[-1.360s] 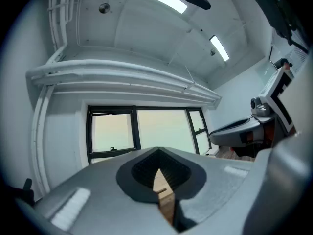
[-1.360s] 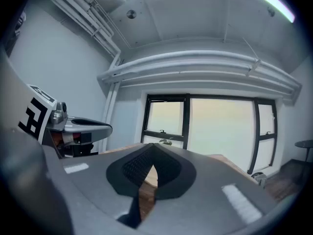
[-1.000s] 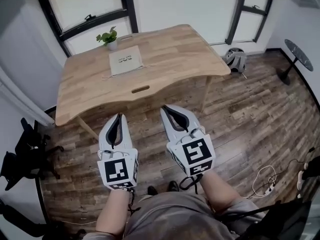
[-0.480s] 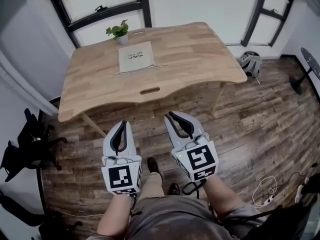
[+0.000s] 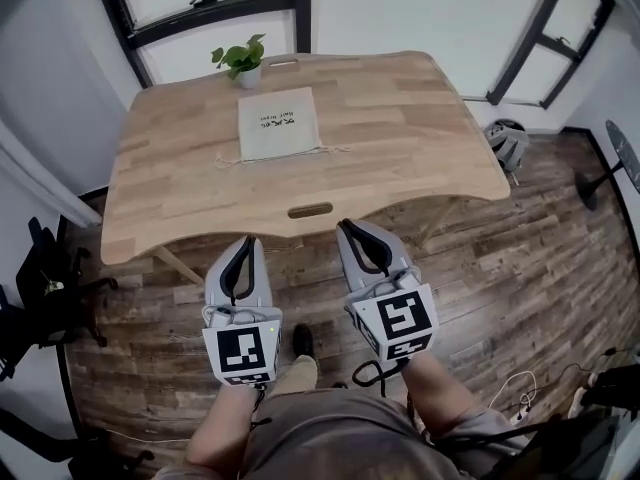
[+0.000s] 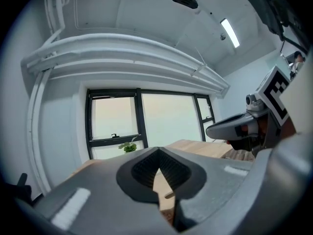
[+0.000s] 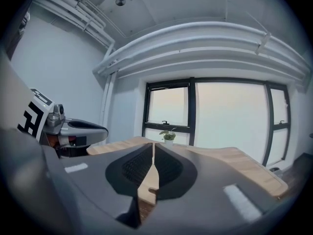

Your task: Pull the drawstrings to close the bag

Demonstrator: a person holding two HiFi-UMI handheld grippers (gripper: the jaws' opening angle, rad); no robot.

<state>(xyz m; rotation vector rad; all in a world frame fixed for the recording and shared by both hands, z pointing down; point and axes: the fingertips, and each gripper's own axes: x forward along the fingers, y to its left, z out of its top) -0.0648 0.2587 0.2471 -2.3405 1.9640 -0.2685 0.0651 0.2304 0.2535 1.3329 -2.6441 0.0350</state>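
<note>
Approach looks to be the step in hand: the bag (image 5: 277, 123) lies flat on the far half of the table (image 5: 420, 128), just in front of the plant (image 5: 240, 60) and well apart from both grippers, which hang over the floor (image 5: 520, 268) short of the table's near edge. The left gripper (image 5: 246, 239) has its jaws pressed together with nothing between them. The right gripper (image 5: 347, 225) also shows its jaws tip to tip and empty, having just been closing. The drawstrings trail out from the bag's near edge, one to the left (image 5: 228, 161) and one to the right (image 5: 337, 149), each a thin line flat on the wood; whether they end in knots or loops is too small to tell. To do this well, both grippers should go forward over the table together, and the jaws should spread before they get to the cords, not at the last instant. Each gripper should take the cord on its own side, coming in low and nearly level so that the lower jaw can slide under so thin a thing. A pinch out on the free end probably leaves more cord to draw than one hard against the cloth. The bag looks light and likely to slide, so the two pulls should go outward, opposite and even
</note>
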